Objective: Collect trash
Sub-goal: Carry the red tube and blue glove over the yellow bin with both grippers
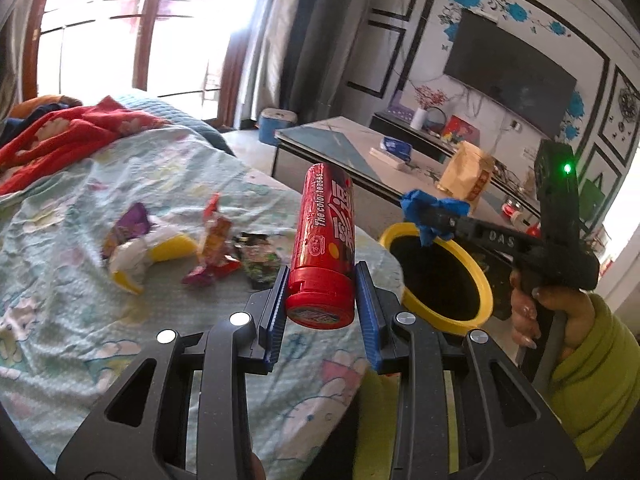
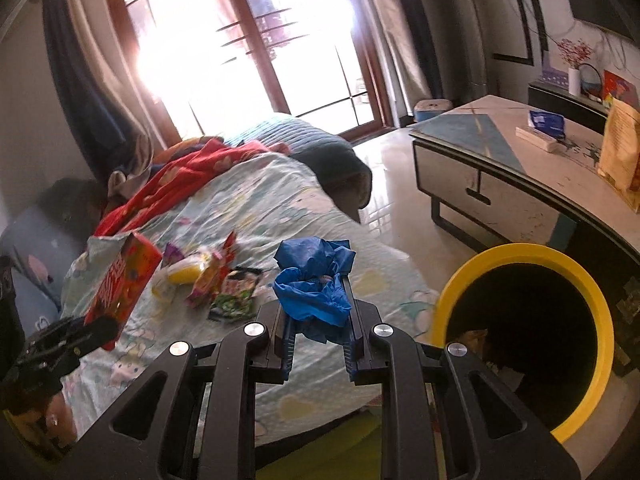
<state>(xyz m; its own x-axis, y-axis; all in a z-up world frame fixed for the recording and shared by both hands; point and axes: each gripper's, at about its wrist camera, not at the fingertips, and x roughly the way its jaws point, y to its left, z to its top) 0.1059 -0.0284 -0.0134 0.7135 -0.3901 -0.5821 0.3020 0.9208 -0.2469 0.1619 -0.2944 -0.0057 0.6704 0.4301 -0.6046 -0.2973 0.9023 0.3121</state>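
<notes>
My left gripper (image 1: pixel 322 280) is shut on a red cylindrical snack canister (image 1: pixel 326 248), held above the bed's edge; the canister also shows in the right wrist view (image 2: pixel 120 280). My right gripper (image 2: pixel 316 300) is shut on a crumpled blue plastic wad (image 2: pixel 316 280); it also shows in the left wrist view (image 1: pixel 430 212), over the far rim of the bin. A yellow-rimmed black trash bin (image 1: pixel 440 276) stands on the floor beside the bed, at right in the right wrist view (image 2: pixel 528 320). Several wrappers (image 1: pixel 216 248) and a yellow-white packet (image 1: pixel 140 252) lie on the bedsheet.
A red blanket (image 1: pixel 68 136) is piled at the head of the bed. A low coffee table (image 2: pixel 520 168) with a tissue pack and a paper bag (image 1: pixel 466 176) stands across the tiled floor. A TV (image 1: pixel 508 76) hangs on the far wall.
</notes>
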